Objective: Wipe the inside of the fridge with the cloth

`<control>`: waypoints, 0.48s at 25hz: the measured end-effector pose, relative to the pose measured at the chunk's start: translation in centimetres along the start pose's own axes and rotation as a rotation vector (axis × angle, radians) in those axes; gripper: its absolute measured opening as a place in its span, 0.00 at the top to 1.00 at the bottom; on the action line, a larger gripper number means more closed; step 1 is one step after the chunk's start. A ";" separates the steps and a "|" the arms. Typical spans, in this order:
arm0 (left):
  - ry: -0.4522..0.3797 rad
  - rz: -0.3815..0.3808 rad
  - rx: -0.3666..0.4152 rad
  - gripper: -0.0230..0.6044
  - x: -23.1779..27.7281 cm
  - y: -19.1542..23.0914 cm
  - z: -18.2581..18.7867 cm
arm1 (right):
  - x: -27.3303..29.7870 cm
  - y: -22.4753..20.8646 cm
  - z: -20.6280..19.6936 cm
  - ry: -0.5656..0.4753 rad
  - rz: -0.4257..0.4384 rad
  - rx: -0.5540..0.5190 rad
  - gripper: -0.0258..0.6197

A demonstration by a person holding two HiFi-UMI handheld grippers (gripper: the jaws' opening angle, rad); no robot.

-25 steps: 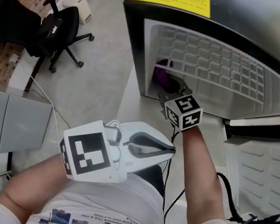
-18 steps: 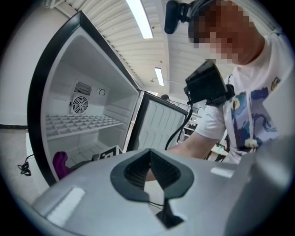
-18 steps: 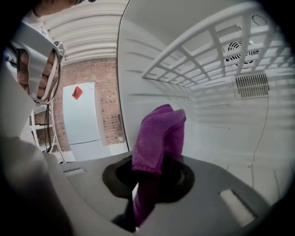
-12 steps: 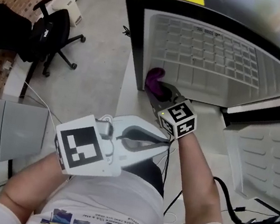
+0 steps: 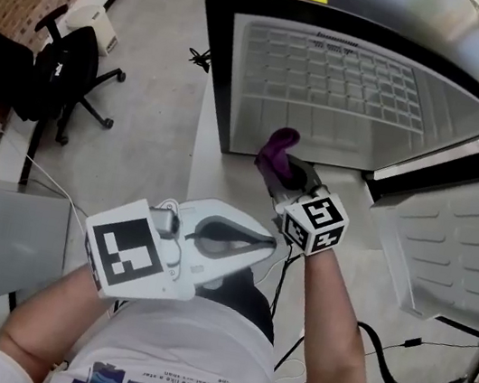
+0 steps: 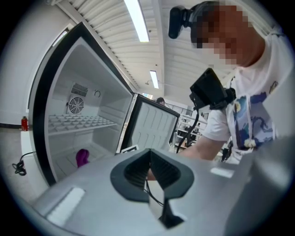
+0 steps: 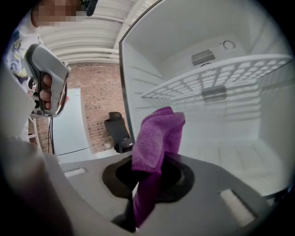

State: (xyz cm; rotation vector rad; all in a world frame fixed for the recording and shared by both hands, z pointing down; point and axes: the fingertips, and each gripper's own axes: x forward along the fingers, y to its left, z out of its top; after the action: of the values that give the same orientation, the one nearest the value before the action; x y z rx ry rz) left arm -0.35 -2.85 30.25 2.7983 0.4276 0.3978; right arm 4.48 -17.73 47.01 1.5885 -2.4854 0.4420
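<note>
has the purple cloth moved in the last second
Yes. The right tongs have drawn the purple cloth back from inside the fridge to its front edge.

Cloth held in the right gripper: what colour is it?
Purple. The fluffy purple cloth shows best in the right gripper view.

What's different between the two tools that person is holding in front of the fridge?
The right tool is clamped on a purple cloth; the left tool is shut with nothing in it. The right tool reaches to the mouth of the open fridge; the left tool is held close to the person's body. Both carry black-and-white square markers.
</note>
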 end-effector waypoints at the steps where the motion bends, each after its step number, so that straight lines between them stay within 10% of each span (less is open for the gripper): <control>1: -0.004 -0.002 0.001 0.96 0.0 0.1 0.1 | -1.0 -1.3 0.2 -0.009 -0.044 0.008 0.88; 12: 0.003 -0.028 0.039 0.96 2.0 0.5 1.6 | -7.6 -16.1 2.5 0.009 -0.480 -0.004 0.88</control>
State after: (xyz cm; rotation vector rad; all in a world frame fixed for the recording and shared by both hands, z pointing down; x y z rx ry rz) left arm 2.13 -3.09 29.36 2.8264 0.4796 0.3919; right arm 22.32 -18.35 45.01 2.0848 -1.9927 0.3667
